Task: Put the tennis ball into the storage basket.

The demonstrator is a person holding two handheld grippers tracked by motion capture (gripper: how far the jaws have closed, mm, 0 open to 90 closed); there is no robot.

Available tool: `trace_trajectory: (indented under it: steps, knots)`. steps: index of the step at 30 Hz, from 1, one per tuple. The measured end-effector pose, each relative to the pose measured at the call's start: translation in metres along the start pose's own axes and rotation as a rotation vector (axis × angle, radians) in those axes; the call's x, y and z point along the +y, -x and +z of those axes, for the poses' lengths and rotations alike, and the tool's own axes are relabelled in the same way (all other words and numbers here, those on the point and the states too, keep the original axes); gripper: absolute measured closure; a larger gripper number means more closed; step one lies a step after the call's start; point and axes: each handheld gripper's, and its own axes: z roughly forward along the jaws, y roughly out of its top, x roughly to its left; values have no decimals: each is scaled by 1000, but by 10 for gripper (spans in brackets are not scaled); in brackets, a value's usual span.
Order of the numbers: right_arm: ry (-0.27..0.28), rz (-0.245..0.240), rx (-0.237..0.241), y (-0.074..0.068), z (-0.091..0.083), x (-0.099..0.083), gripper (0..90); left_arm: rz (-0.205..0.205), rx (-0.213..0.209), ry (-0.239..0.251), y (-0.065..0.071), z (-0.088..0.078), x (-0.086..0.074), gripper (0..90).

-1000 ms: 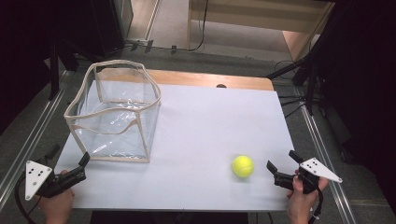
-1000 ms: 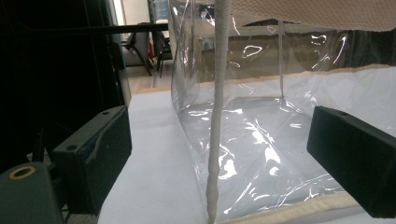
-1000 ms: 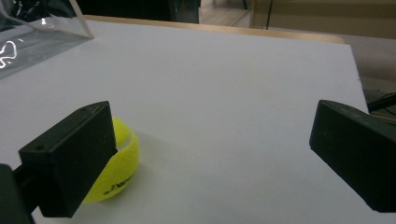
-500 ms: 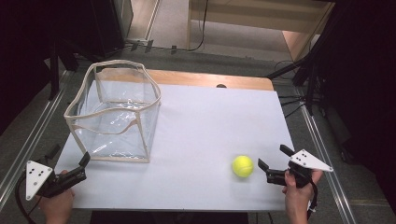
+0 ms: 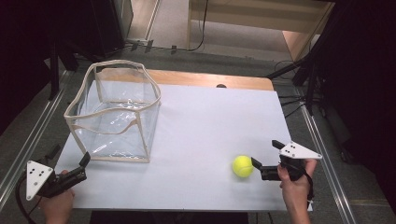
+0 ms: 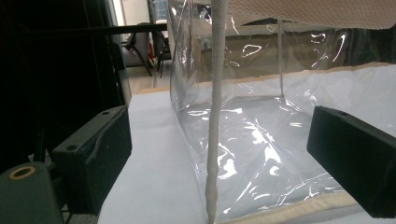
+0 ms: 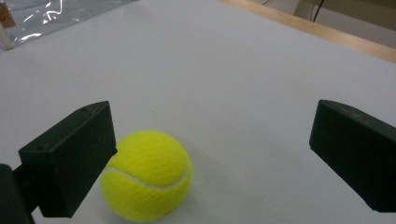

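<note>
the right gripper (image 5: 262, 161) has its fingers (image 7: 70, 156) spread wide apart, and the tennis ball (image 7: 145, 173) sits off-centre between them: in the right gripper view it lies right against the left-hand finger, maybe touching it, while the other finger (image 7: 357, 151) stands well clear with bare bench between. from the high view the tennis ball (image 5: 243, 165) rests on the white bench (image 5: 210, 126) near its front right corner, just ahead of the gripper's tips.

the likely trouble is that lopsided line-up. if the fingers shut from here, i judge the near one would push the ball before the far one arrives, and a round, felted ball on a smooth top could roll away, possibly toward the bench edge. shifting sideways first to centre it looks safer.

the left gripper (image 5: 70, 169), fingers (image 6: 93, 154) also apart and holding nothing, waits at the front left corner, straddling the corner seam of the clear bag (image 6: 243, 135) without gripping it. the clear bag (image 5: 114, 114) stands open, soft-walled and sagging; a careless nudge could fold its rim (image 5: 112, 65) inward.
</note>
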Motion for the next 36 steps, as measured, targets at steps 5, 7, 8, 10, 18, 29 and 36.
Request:
trace_trajectory:
  steps: [5, 7, 8, 10, 18, 29, 36]
  knots:
    - [-54, -25, 48, -5, 8, 6, 0, 0, -2, 2, 0, 0, 0, 69]
    - [-71, -39, 62, -6, 12, 7, 0, 3, -2, 3, 0, 0, 0, 69]
    - [-86, -40, 65, -6, 13, 8, 0, 1, -2, 3, 0, 0, 0, 69]
    - [-104, -51, 84, -7, 16, 10, 0, 3, -2, 3, 0, 0, 0, 69]
    - [-216, -65, 144, -9, 28, 14, 0, 6, -1, 3, 0, 0, 0, 69]
    - [-353, -69, 160, -19, 41, 17, 0, 1, -1, 4, 1, 0, 0, 69]
    - [-416, -70, 174, -21, 50, 17, 0, -1, -2, 4, 1, 0, 0, 69]
